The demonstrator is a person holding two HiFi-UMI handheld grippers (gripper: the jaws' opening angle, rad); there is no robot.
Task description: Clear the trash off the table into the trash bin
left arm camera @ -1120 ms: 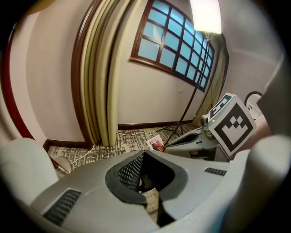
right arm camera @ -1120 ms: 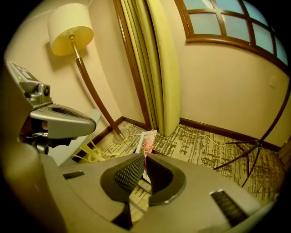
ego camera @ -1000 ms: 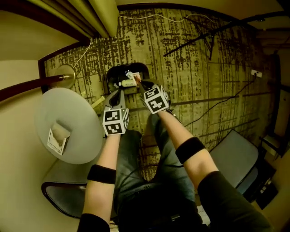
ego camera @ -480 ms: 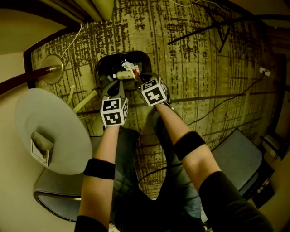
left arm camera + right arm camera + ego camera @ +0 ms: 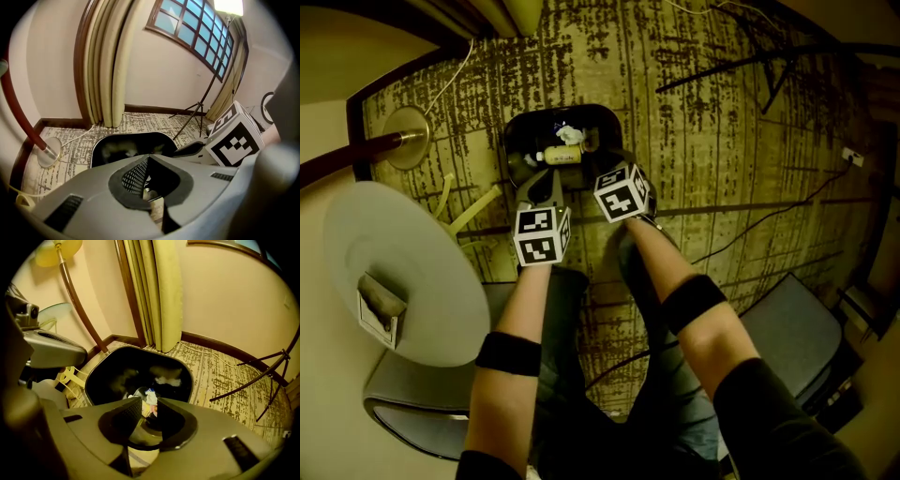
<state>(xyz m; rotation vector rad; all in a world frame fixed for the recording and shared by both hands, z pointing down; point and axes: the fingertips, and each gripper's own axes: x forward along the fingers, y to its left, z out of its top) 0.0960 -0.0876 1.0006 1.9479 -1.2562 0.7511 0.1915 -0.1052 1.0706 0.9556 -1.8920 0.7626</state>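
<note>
The black trash bin (image 5: 517, 133) stands on the patterned carpet with a small bottle (image 5: 562, 157) and crumpled white paper (image 5: 570, 134) inside. My right gripper (image 5: 594, 161) hangs over the bin's near rim, and its jaws have just been opening. In the right gripper view the right gripper (image 5: 149, 405) stands open, and a crumpled colourful wrapper (image 5: 150, 399) shows in the gap above the bin (image 5: 108, 367). My left gripper (image 5: 547, 186) is shut and empty beside it. Its closed tips (image 5: 147, 163) point at the bin (image 5: 159, 139).
A round table (image 5: 422, 291) with a napkin holder (image 5: 378, 307) stands at the left, a chair seat (image 5: 412, 412) below it. The floor lamp's base (image 5: 405, 137) is beside the bin. A dark seat (image 5: 792, 333) and a tripod's legs (image 5: 741, 66) lie to the right.
Both grippers have sunk toward the bin. The right jaws, pinched on the wrapper before, now stand apart. The left jaws stayed shut.
</note>
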